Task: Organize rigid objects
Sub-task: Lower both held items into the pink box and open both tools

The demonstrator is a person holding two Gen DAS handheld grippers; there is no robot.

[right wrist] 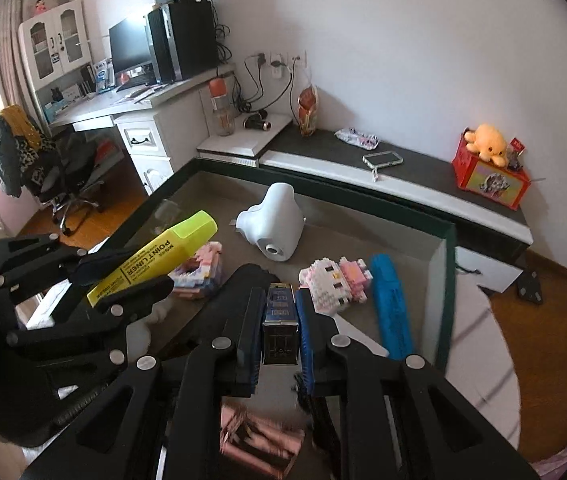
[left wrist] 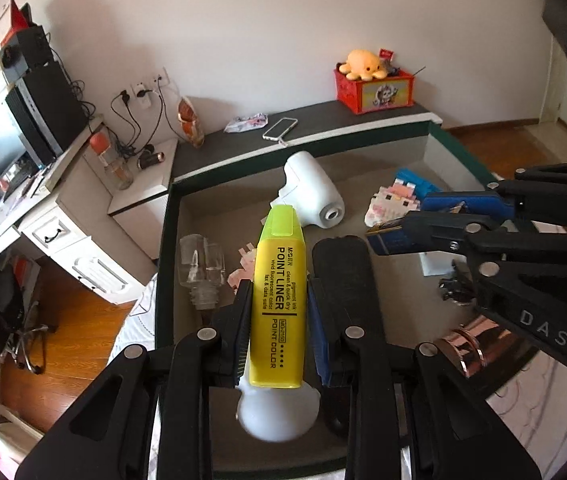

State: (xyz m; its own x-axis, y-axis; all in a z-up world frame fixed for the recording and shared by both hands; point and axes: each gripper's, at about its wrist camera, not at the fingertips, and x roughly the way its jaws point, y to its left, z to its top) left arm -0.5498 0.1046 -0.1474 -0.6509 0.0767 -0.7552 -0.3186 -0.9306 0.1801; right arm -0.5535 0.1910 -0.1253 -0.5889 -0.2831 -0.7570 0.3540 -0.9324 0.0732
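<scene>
Showing both grippers above a green-rimmed shallow box [left wrist: 167, 216]. Left gripper [left wrist: 279, 296]: fingers clamped on a yellow highlighter [left wrist: 281, 296], cap pointing forward, held over the box's left half. Right gripper [right wrist: 279, 320]: fingers clamped on a small dark blue rectangular box [right wrist: 280, 320], held above the box's near middle. Lying on the box floor: a white hair-dryer-shaped device [right wrist: 273, 224] toward the far side, a pink-and-white brick figure [right wrist: 335, 284], a blue highlighter [right wrist: 391, 308] beside it, and a clear glass bottle [left wrist: 201, 268] at left.
</scene>
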